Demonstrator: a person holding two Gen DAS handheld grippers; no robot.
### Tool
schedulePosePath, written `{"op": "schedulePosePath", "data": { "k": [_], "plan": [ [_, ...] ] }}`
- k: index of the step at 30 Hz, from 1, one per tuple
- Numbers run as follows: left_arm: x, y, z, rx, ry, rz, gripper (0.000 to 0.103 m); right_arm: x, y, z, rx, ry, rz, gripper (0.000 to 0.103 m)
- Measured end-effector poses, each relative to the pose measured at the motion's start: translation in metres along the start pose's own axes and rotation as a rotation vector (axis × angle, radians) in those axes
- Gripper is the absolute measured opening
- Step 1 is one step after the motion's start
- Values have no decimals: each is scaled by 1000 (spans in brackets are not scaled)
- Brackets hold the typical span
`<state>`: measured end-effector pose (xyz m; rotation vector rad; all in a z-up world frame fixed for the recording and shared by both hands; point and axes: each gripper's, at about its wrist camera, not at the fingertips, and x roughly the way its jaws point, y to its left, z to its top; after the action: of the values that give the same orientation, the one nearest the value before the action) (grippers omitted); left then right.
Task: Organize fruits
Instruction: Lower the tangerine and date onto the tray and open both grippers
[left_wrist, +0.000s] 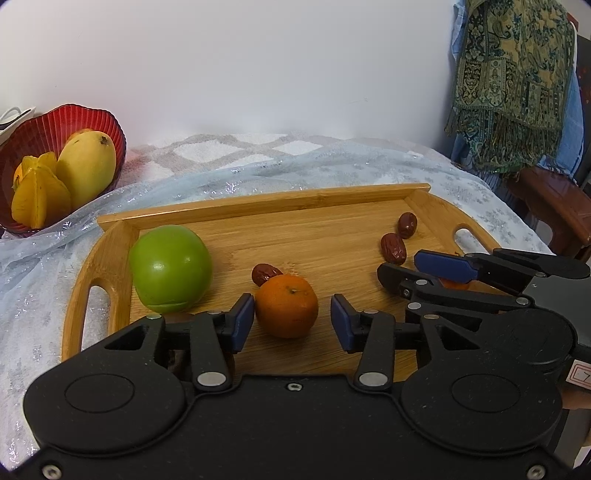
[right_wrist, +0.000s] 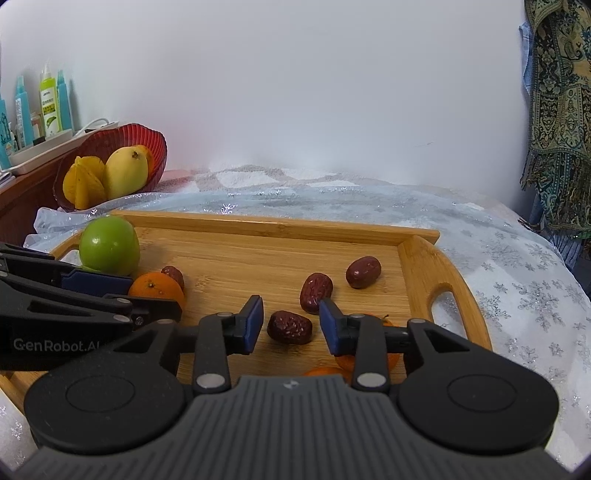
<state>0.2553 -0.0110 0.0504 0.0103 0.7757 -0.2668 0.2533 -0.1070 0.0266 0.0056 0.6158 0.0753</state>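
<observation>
Wooden tray (left_wrist: 266, 201) holds apple (left_wrist: 170, 269), mandarins, dates; red bowl (left_wrist: 110, 122) holds mango, starfruit, perhaps more.

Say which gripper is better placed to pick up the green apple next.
Left. The left gripper sits at the orange, and the green apple lies just beside it on the tray. The right gripper straddles a date, farther away.

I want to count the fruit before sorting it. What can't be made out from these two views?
- Right wrist view: the oranges near the tray's front edge are mostly hidden behind the right gripper, so their number is unclear.
- Left wrist view: the same oranges show only as a sliver behind the right gripper.
- Both views: the red bowl hides the fruit behind the mango.
</observation>
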Motion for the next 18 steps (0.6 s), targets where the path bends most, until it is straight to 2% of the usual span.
{"op": "schedulePosePath", "data": {
  "k": [7,18],
  "plan": [
    [-13,3,1,-13,-29,6,51,-9,-1,2,16,-28,1,62],
    [-32,8,-1,-43,-84,25,70,-24,-7,5,52,-76,-3,75]
  ]
}}
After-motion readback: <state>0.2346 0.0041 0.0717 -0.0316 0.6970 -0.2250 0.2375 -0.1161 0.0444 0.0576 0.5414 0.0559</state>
